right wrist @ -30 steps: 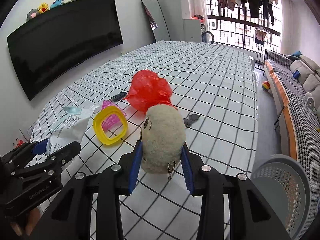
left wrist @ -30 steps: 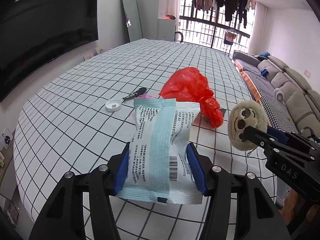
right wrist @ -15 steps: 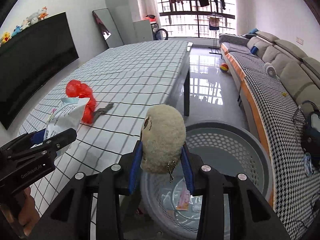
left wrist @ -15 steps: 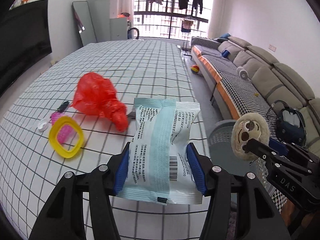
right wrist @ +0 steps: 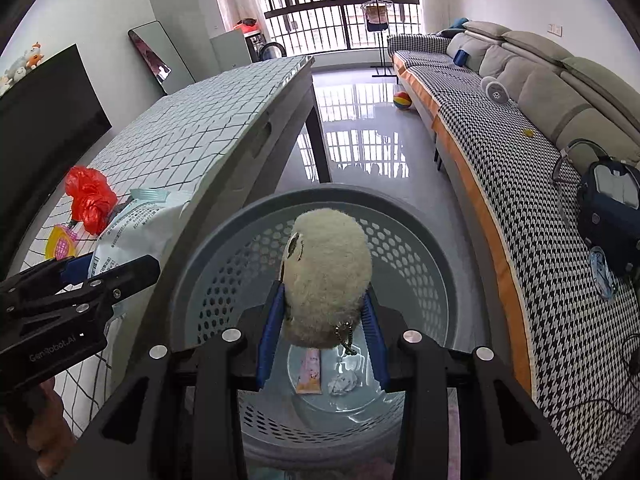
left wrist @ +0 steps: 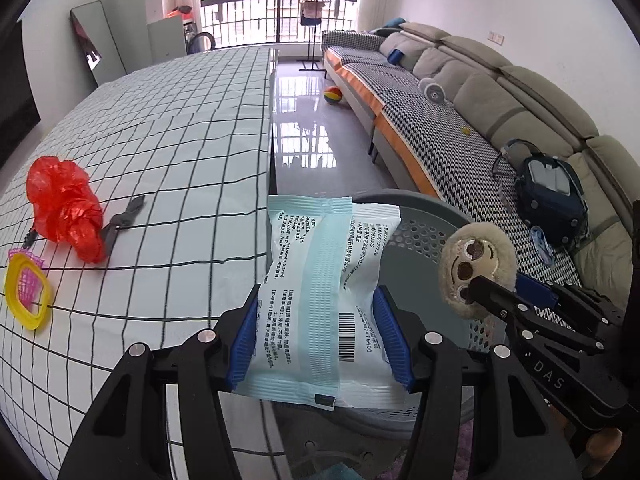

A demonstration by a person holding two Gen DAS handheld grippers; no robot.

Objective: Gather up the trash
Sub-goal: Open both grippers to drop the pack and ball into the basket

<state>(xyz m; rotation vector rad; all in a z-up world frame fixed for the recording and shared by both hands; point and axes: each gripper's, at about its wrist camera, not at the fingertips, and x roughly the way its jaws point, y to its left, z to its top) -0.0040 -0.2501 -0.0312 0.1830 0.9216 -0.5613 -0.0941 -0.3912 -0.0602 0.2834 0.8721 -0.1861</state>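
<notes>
Trash hanging over the basket (right wrist: 224, 236), gripped in both tools.
Left tool (left wrist: 320, 344) is clamping a packet (left wrist: 320, 300) at the tabletop (left wrist: 180, 152) edge; right tool (right wrist: 320, 328) is pinching a plush (right wrist: 326, 276) above the basket.

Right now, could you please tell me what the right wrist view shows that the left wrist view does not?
Only the right wrist view shows the basket's floor, with a pink wrapper and crumpled white paper.

Only the left wrist view shows the plush toy's face and a grey scrap beside the red bag.

Both show the grey perforated basket, round cream plush toy, pale-blue sealed packet and crumpled red plastic bag.
</notes>
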